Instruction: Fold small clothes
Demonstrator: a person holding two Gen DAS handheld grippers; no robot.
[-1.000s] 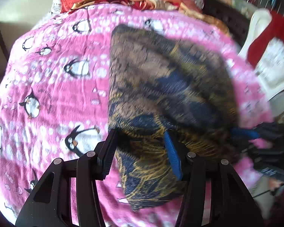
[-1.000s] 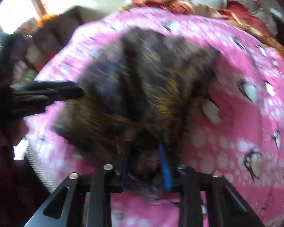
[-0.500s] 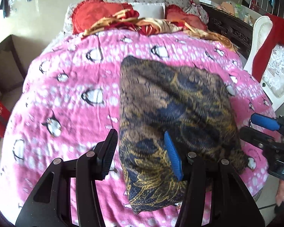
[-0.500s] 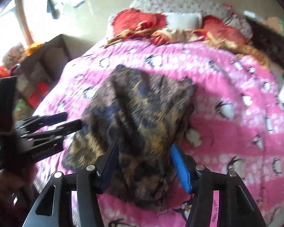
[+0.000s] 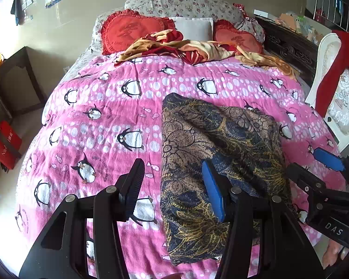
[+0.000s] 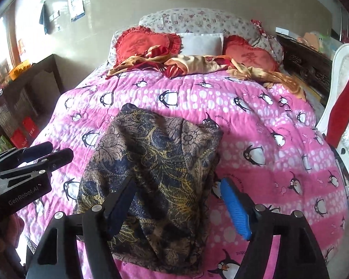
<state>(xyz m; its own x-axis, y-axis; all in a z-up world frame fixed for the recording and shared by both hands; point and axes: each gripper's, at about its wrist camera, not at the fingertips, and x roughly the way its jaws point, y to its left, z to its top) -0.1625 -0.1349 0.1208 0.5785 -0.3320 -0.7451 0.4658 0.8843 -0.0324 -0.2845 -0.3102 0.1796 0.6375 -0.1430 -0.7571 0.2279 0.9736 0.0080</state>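
Now the patterned garment (image 5: 221, 153) lies folded on the penguin blanket (image 5: 100, 125) near its foot edge, both the left gripper (image 5: 174, 186) and right gripper (image 6: 179, 197) gaping empty above it, so another fold likely needs a fresh edge pinch.

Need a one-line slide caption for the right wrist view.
Open right tongs above a folded brown-and-navy floral garment on a pink penguin blanket.
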